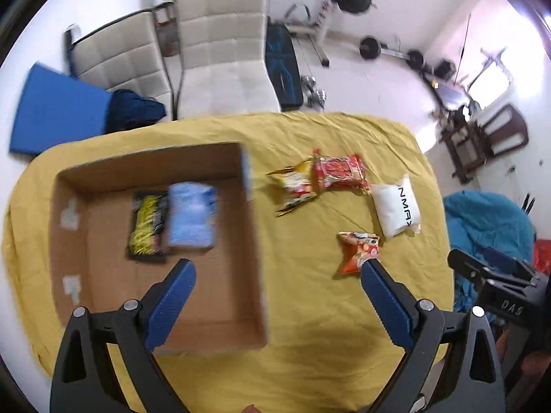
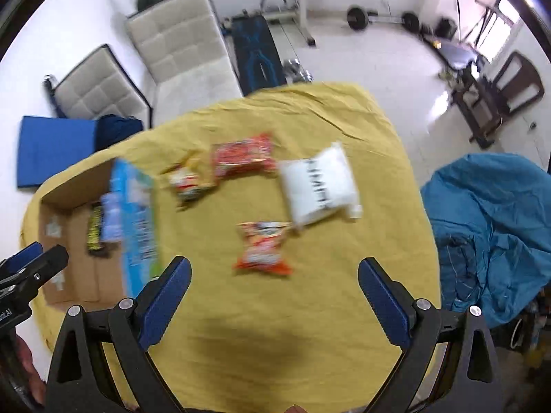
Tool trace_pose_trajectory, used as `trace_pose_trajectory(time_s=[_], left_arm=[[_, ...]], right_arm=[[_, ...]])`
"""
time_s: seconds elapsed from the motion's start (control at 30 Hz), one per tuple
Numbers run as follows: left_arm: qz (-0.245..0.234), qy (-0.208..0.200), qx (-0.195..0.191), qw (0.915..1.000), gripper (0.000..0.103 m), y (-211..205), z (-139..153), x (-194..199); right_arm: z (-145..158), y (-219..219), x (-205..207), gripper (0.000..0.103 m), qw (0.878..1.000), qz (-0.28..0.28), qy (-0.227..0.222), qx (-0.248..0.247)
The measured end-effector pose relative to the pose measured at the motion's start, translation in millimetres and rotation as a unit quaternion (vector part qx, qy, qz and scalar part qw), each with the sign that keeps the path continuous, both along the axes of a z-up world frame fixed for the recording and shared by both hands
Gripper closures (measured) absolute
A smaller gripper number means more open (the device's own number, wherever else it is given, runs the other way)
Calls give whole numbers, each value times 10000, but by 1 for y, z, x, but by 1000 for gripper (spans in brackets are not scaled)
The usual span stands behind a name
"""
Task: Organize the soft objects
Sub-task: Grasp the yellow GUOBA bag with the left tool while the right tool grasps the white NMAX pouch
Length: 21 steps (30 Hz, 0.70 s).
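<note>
Fingers spread wide and empty on the right gripper [image 2: 273,268], the orange snack packet [image 2: 263,248] lying on the yellow cloth [image 2: 310,327] just ahead between the tips. Left gripper [image 1: 278,272] hangs released too, over the cardboard box's [image 1: 253,241] right wall. Inside that box, a pale blue packet [image 1: 192,218] lies touching a black-and-yellow packet [image 1: 147,223].

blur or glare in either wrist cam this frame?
Left wrist: the open cardboard box and the pale blue packet inside it are motion-smeared, while the white pouch stays fairly sharp; window glare at upper right. Right wrist: all packets smeared, worst on the orange snack packet; a dark shadow lies on the yellow cloth.
</note>
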State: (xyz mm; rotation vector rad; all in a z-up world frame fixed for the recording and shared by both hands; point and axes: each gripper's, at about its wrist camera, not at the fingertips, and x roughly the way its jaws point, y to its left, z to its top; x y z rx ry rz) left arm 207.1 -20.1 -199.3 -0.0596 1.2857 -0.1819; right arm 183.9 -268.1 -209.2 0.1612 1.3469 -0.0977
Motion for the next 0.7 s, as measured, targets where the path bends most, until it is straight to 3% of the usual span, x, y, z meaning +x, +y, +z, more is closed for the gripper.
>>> trace_pose_trajectory(time_s=[0.17,0.23,0.3,0.47,0.7], left_arm=[[-303,288,787,9960,5,-62,-46,59],[-176,503,869,9948,5,-70,-67,82],[-58,779,719,9943,5,-78,-88,104],[308,1239,759,9889,25,-91,-133,137],[360,1554,1010,9820,26,-103,-178,150]], right_arm=[[-55,-61,51,4,9992,-96,387,98],[-78,-70,71,4,9987,-30,502,119],[-100,-70,84,4,9979,-5,625,163],[-152,-73,108,4,9952,26,951,237],[-189,-79,122,4,9911,204,1274,315]])
